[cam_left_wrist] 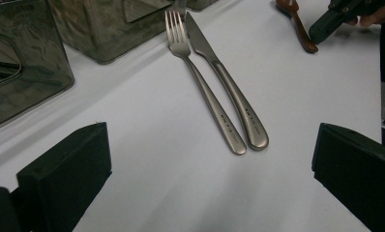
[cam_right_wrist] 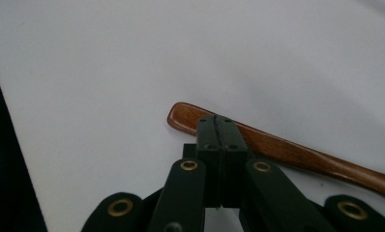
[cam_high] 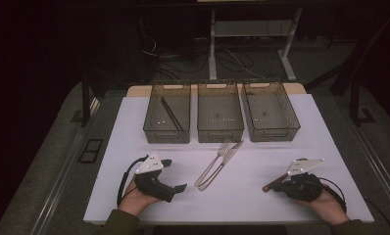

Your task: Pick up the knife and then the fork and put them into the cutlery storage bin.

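— Running off the frame edge, is the wooden handle [cam_right_wrist: 287,152] lying on the white table [cam_right_wrist: 108,58]?
— Yes — glossy brown, right gripper [cam_right_wrist: 217,121] jaws pressing together over it; left gripper [cam_left_wrist: 210,169] gaping, holding nothing.

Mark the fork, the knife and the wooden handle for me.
fork [cam_left_wrist: 207,94]: left gripper view, mid-handle.
knife [cam_left_wrist: 234,92]: left gripper view, handle.
wooden handle [cam_right_wrist: 287,150]: right gripper view, shaft right of the jaws.
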Demonstrator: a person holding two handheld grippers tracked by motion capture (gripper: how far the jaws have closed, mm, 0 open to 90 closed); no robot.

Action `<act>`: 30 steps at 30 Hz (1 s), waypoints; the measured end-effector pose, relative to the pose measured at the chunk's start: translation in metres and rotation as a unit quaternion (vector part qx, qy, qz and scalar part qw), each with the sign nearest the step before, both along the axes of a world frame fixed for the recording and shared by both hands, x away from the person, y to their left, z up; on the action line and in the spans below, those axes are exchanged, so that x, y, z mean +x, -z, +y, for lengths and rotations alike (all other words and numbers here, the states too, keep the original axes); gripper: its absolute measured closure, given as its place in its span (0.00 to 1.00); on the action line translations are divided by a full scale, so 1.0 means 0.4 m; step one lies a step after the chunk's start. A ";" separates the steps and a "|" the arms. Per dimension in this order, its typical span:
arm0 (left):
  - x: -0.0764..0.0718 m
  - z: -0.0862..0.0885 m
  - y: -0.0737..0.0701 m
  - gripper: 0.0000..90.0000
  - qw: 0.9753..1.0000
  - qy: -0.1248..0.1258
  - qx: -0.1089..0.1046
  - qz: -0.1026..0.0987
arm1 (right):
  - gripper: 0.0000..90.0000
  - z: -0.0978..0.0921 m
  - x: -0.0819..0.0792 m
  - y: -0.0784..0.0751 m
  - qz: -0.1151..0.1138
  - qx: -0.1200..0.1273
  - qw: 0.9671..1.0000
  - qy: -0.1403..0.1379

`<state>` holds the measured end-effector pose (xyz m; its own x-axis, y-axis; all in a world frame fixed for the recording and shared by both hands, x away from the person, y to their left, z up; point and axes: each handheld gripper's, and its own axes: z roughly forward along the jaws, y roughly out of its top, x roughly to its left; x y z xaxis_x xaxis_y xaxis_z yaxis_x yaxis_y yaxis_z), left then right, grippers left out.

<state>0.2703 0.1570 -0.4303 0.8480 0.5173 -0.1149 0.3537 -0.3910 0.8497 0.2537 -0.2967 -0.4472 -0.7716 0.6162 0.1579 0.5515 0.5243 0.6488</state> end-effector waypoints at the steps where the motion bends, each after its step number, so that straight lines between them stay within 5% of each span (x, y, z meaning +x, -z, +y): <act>1: 0.000 0.000 0.000 0.00 1.000 0.001 0.001 0.000 | 0.98 0.002 0.002 0.000 -0.001 0.001 1.000 0.000; 30: 0.001 0.003 0.001 0.00 1.000 -0.005 0.000 0.001 | 0.95 0.069 0.123 0.007 -0.009 0.011 1.000 0.003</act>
